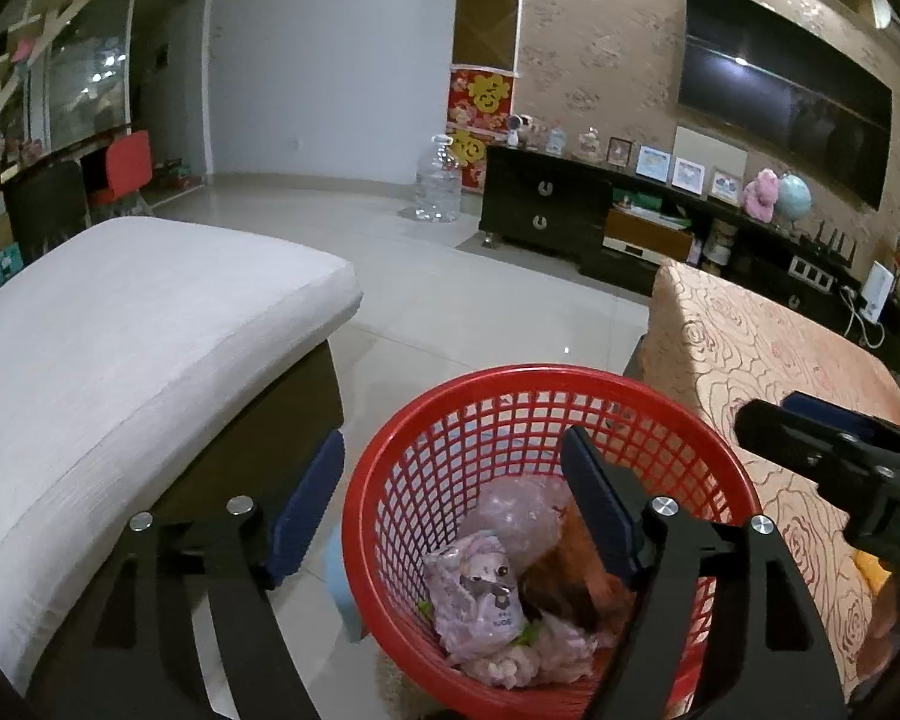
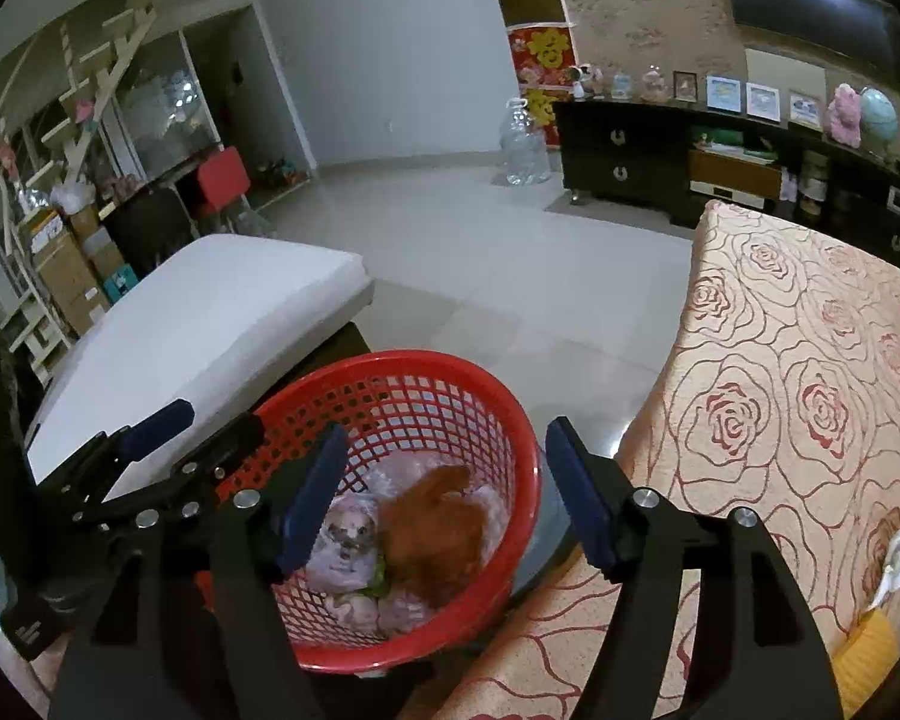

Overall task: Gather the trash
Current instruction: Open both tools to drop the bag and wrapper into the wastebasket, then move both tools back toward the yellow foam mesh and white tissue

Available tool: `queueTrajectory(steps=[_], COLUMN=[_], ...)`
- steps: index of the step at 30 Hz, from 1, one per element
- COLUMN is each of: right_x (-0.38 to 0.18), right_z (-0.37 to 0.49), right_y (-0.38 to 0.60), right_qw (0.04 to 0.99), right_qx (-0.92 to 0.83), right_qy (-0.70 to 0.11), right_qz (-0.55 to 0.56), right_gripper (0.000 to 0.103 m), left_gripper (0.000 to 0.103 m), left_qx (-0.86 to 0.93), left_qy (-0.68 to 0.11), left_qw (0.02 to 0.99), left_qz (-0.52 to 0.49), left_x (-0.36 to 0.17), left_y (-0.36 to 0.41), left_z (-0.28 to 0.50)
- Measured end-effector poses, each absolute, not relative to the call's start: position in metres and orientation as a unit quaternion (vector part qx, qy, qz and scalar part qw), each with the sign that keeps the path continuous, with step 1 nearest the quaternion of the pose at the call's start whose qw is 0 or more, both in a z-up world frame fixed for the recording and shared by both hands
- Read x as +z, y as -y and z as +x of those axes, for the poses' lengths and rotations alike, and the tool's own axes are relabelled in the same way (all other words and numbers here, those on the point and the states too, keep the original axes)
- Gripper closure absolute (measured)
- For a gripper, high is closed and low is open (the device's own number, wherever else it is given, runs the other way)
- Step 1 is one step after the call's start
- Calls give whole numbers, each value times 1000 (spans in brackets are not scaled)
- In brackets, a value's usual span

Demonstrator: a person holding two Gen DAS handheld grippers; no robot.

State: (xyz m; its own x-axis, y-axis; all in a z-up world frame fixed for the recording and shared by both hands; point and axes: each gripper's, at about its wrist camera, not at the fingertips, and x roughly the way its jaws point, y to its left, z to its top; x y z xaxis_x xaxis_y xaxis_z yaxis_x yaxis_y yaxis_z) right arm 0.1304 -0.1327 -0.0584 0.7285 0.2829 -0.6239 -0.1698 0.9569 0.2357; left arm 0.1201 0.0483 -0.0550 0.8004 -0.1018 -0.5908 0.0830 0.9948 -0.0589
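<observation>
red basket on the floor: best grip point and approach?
Grip the red basket by its thick solid rim, likely the near edge, coming from above with one pad inside and one outside. It stands upright with an open top; the mesh wall is thinner, and trash fills only the bottom.

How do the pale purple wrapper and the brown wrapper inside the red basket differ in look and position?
The pale purple wrapper is light and carries a small printed picture, while the brown wrapper is dark orange-brown with no print visible. In the right wrist view, the pale purple wrapper lies on the left of the brown wrapper. Both are crumpled and rest in the red basket among other pale trash.
</observation>
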Motion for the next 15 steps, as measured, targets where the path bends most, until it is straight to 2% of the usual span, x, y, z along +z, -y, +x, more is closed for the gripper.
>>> queueTrajectory(steps=[10,15], right_x=[-63,-67], right_z=[107,88], right_y=[158,179], right_qw=[934,937], right_qx=[87,59], right_qy=[-341,-338], right_qz=[68,63], right_gripper=[36,32], left_gripper=[27,27], left_qx=[-54,-62], left_qy=[-295,-290], left_qw=[954,955], left_qz=[-13,-11], left_x=[-51,-49], left_y=[-39,-30], left_z=[116,114])
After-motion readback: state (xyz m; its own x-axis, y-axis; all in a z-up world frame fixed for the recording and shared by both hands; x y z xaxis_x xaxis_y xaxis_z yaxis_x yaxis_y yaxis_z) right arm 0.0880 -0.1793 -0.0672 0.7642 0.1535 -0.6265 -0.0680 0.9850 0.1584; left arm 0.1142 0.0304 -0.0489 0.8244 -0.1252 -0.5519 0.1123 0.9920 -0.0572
